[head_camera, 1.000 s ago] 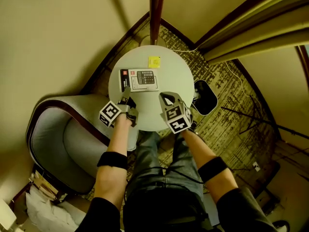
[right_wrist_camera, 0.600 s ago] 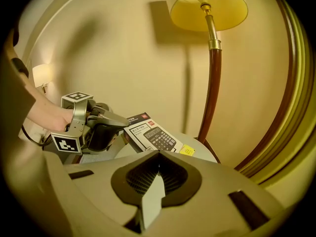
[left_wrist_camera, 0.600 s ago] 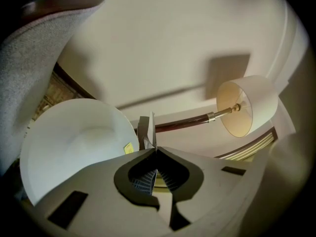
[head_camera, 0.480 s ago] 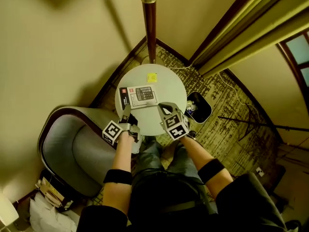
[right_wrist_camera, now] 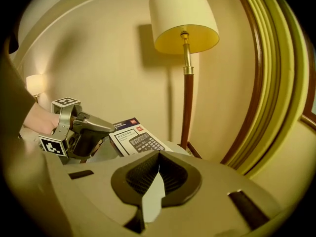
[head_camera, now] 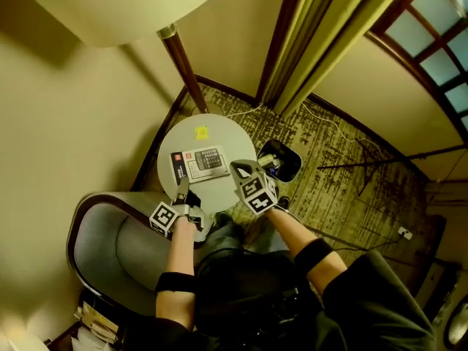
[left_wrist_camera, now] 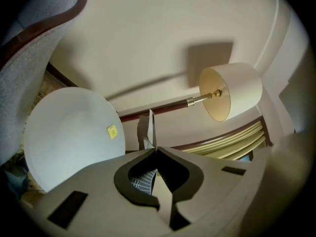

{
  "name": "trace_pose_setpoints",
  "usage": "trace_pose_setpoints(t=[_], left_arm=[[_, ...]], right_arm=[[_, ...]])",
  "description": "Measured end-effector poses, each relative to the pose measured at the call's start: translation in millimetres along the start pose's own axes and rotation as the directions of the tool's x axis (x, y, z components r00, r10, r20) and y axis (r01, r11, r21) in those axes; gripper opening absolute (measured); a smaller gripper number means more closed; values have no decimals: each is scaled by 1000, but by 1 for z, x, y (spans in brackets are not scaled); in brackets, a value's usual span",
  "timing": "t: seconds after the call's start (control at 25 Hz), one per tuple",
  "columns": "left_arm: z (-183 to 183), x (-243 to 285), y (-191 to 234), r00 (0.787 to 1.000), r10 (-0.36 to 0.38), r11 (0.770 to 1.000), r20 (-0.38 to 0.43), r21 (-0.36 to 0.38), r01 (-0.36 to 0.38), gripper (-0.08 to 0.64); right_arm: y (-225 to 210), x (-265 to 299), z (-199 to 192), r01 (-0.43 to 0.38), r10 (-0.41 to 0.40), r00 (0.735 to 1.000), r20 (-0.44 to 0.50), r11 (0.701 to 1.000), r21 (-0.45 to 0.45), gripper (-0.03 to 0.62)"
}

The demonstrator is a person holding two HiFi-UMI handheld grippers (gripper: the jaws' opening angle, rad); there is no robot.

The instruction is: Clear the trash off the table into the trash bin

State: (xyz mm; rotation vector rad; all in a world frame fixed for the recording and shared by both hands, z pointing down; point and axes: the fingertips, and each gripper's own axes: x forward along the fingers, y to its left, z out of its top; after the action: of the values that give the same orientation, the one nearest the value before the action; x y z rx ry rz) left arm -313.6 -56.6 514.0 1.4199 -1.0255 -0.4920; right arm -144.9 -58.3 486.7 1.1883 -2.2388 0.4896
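**Head view:** A round white table [head_camera: 230, 141] sits in a corner. A yellow sticky note [head_camera: 201, 132] is on its far side, near the floor lamp [head_camera: 180, 63] pole. A calculator box [head_camera: 199, 164] lies flat mid-table. The black trash bin [head_camera: 291, 168] stands on the carpet just beside the table's right edge, probably parked there for short drops. There are pale bits inside it, can't tell what. The left tongs [head_camera: 183, 186] and right tongs [head_camera: 236, 167] both hover at the near edge, apart from the note and box. The armchair [head_camera: 110, 243] is cut off at lower left.

**Left gripper view:** The left tongs [left_wrist_camera: 149, 128] are closed tight with nothing between the pads. The note [left_wrist_camera: 112, 131] shows small on the table, well ahead. A gridded patch shows through the frame opening, too little to name. The bin isn't in this view.

**Right gripper view:** The right tongs [right_wrist_camera: 157, 164] are pressed together and empty. The calculator box [right_wrist_camera: 138, 137] is partly hidden behind the tongs' body. The note and bin are out of sight.

With nothing carried, no pick-up looks to be in hand. The note reads as the leftover trash; whether the box counts as trash is unclear.
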Motion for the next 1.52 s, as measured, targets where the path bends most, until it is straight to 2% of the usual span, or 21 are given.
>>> trace_pose_setpoints(t=[0.2,0.32,0.48,0.64,0.76,0.84,1.12,1.28,1.52], left_arm=[[-60,43,-21,989,-24,999,-149,38,30,1],[-113,71,-34,966,-45,997,-254,42,58,1],[-200,113,-61,903,-81,991,-421,64,119,1],[-277,137,-84,837,-89,983,-540,88,161,1],[-317,148,-87,802,-77,982,-592,94,164,2],[-336,157,-84,787,-65,982,-614,101,160,2],[-379,195,-27,764,18,987,-645,131,87,2],[-394,224,32,766,80,989,-638,145,18,2],[-419,269,116,768,124,987,-629,157,-30,2]], right_arm=[[-60,-50,-35,137,-136,991,-9,986,96,0],[-96,-89,-62,224,-222,975,-28,962,155,0],[-145,-151,-110,363,-358,931,-67,897,254,0],[-181,-205,-149,451,-444,890,-99,834,318,0],[-197,-227,-173,485,-476,872,-119,802,348,0],[-205,-230,-188,495,-482,866,-132,789,363,0],[-235,-195,-251,484,-459,873,-167,767,420,0],[-257,-153,-292,472,-437,880,-184,765,439,0],[-285,-89,-363,458,-411,888,-208,750,477,0]])
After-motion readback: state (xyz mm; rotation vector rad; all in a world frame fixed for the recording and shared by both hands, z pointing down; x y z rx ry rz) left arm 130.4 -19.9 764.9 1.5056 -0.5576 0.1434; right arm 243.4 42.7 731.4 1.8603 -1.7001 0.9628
